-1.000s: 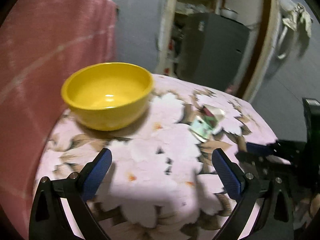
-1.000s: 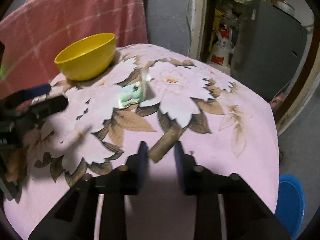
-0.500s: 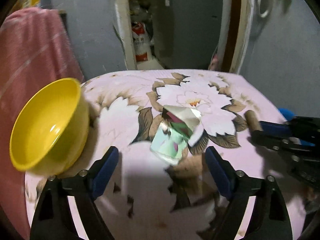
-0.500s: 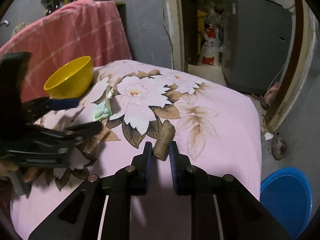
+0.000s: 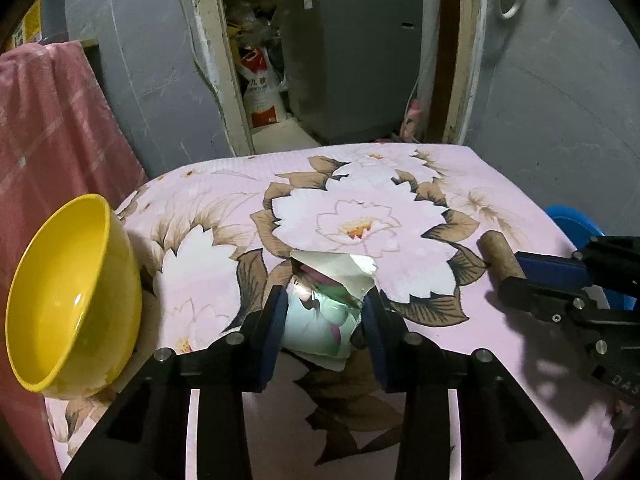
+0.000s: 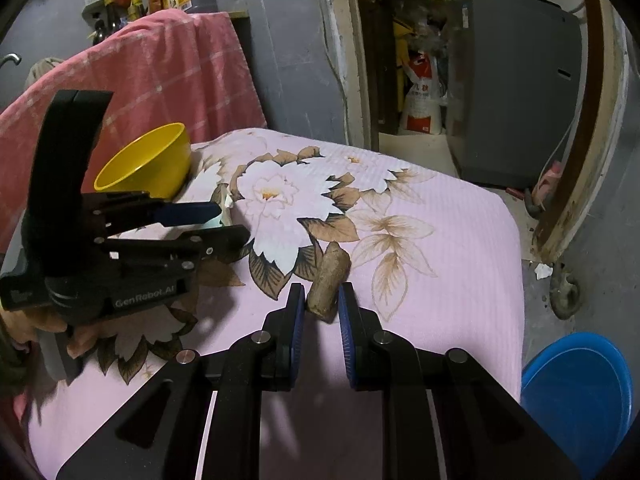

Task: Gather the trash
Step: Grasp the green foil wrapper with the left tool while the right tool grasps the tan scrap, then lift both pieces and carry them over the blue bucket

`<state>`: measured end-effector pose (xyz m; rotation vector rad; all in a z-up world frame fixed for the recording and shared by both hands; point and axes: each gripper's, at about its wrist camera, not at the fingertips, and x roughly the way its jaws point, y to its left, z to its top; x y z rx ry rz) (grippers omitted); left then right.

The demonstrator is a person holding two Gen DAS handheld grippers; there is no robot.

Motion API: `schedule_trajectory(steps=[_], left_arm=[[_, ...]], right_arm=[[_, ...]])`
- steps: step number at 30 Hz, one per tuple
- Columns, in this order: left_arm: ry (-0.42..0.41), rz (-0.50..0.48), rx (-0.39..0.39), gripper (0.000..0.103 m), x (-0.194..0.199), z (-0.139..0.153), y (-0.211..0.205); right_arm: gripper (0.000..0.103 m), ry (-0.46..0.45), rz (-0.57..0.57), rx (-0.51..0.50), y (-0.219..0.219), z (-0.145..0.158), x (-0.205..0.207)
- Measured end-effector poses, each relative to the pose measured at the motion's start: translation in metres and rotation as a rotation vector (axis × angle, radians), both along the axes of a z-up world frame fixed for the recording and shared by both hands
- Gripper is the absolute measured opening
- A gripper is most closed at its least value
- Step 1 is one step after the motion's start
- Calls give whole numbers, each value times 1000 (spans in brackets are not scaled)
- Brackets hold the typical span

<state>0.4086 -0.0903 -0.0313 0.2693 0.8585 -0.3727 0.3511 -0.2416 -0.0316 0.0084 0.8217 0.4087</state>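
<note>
At lower centre of the left wrist view, the left tongs [image 5: 325, 312] are closing, pads against a crumpled wrapper [image 5: 320, 320] on the floral tabletop [image 5: 440, 184]. The right tongs [image 6: 319, 312] are clenched on a brown stub [image 6: 329, 280] at frame centre.

walls: grey plaster [image 5: 560, 100] | doorway w/ worn cream frame [image 5: 216, 80] | beyond: grey appliance [image 6: 516, 80], red-white sack [image 5: 260, 96] | pink checked cloth [image 6: 168, 64] draped at left | floor: pale concrete [image 6: 540, 292] | surface: pink floral cover [image 6: 440, 220] | light dim
</note>
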Motion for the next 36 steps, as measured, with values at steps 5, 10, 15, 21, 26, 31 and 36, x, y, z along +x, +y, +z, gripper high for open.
schedule_trajectory(steps=[5,10,15,21,26,31,36], left_arm=[[-40,21,-34,33,-12,9,-1],[-118,78,-136,33,-33,26,4],[-213,104,-194,33,-57,41,2],[-302,125,-268,33,-74,65,-1],[-357,124,-305,33,-89,85,-10],[-403,96,-353,33,-105,108,-27],[-436,53,-367,33,-114,121,-50]], right_arm=[[15,-17,-6,25,-6,3,-2],[15,-86,-6,32,-8,12,-12],[15,-215,-20,34,-10,27,-31],[15,-383,-52,28,-17,44,-55],[15,-516,-104,61,-31,65,-80],[15,-617,-174,107,-52,85,-101],[15,-671,-220,105,-71,91,-116]])
